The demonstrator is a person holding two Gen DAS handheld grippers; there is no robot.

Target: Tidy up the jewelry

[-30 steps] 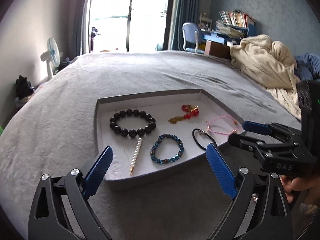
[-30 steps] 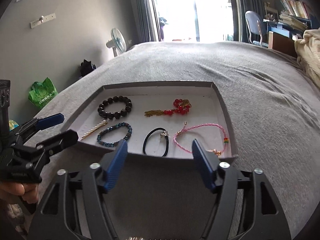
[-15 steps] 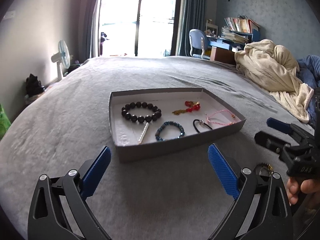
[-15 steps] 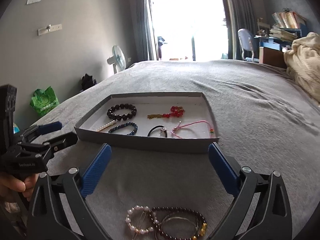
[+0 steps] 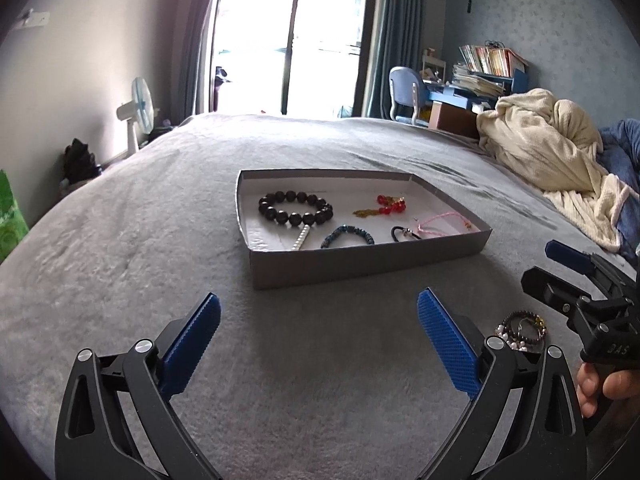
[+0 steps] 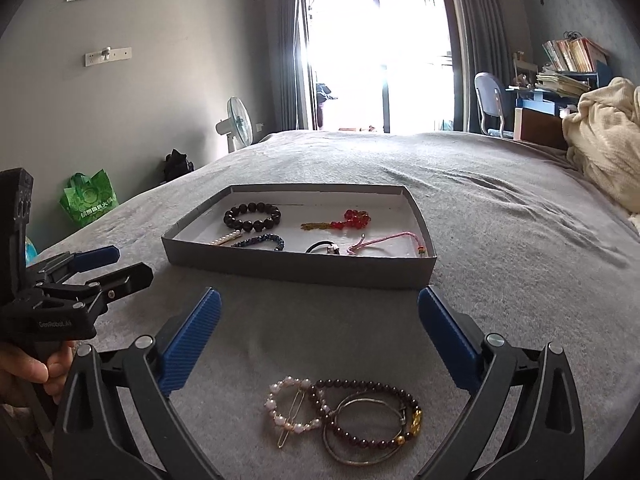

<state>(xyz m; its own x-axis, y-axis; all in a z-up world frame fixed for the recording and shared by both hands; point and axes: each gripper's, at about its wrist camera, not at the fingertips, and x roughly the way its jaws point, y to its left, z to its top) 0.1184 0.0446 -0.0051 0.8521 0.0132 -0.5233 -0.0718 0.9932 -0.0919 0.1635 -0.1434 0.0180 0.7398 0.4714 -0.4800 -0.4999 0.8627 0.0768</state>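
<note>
A grey tray (image 5: 360,264) (image 6: 296,266) on the bed holds a black bead bracelet (image 5: 295,208) (image 6: 252,217), a pearl pin (image 5: 302,237), a blue bracelet (image 5: 347,236) (image 6: 260,241), a red bead charm (image 5: 390,204) (image 6: 352,218), a black hair tie (image 6: 322,247) and a pink cord bracelet (image 6: 384,239). A loose pile lies near me on the bed: pearl ring with clip (image 6: 291,406), dark red bead bracelet (image 6: 366,414), silver bangle (image 6: 362,432); it also shows in the left wrist view (image 5: 520,330). My right gripper (image 6: 319,336) is open above the pile. My left gripper (image 5: 318,338) is open and empty.
A cream blanket (image 5: 548,156) is heaped at the right of the grey bed (image 5: 160,240). A fan (image 6: 239,124), a green bag (image 6: 90,198), a chair (image 5: 406,94) and a cluttered desk stand beyond the bed.
Both grippers have pulled back from the tray toward the bed's near edge. The right gripper has opened wider, and the loose pile has come into view beneath it.
</note>
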